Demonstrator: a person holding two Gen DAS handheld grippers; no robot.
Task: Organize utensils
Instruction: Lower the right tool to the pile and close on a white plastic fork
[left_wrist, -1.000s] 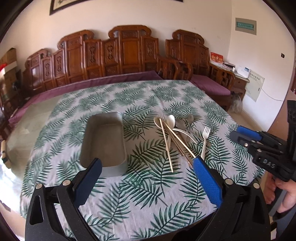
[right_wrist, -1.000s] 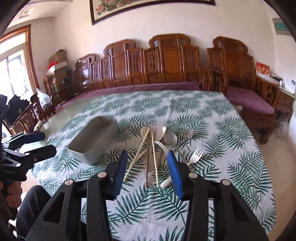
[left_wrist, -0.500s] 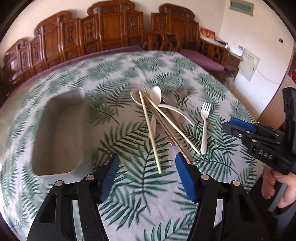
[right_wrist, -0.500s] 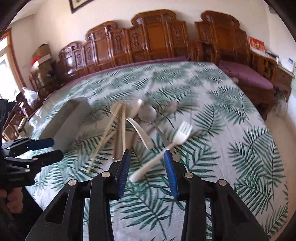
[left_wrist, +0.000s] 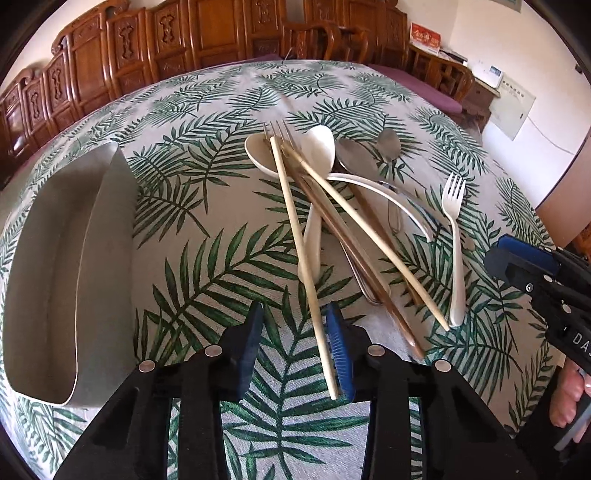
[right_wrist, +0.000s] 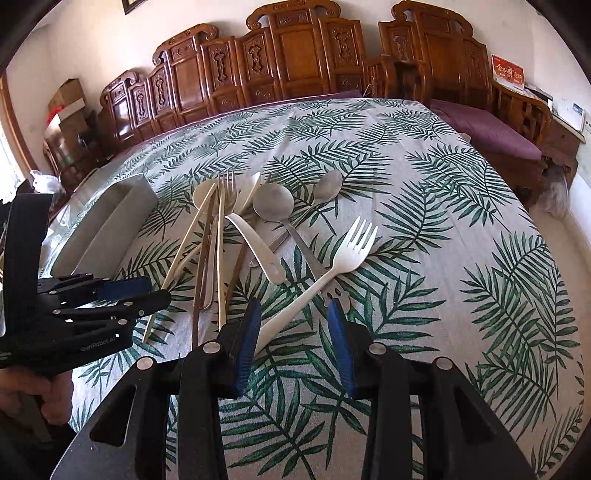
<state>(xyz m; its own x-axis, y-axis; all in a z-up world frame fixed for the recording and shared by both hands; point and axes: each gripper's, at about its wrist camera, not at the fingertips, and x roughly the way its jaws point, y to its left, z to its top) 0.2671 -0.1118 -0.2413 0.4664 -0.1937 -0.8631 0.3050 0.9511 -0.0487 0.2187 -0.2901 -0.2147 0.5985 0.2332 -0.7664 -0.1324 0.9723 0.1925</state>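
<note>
Left wrist view: a grey metal tray (left_wrist: 70, 266) is sitting at the left of the palm-print tablecloth (left_wrist: 207, 206), its long side running away from the camera, open and apparently waiting to receive the cutlery. Just right of it, the left gripper (left_wrist: 295, 343) is hovering low with its jaws apart, straddling the near end of a pale chopstick (left_wrist: 299, 240) that is lying close against the right blue pad, a placing that suggests a pickup by that end. The chopstick's long axis is running from the pads toward the far heap, its far tip resting across a white spoon (left_wrist: 266, 155). Further right, a second pale chopstick (left_wrist: 369, 236), dark chopsticks and metal spoons (left_wrist: 354, 158) are lying crossed in a loose pile, most handles pointing toward the person. At the right edge, a white plastic fork (right_wrist: 332, 266) is lying with tines pointing away and to the right, its handle slanting back between the parted jaws of the right gripper (right_wrist: 293, 339), seemingly lined up for a grasp.
</note>
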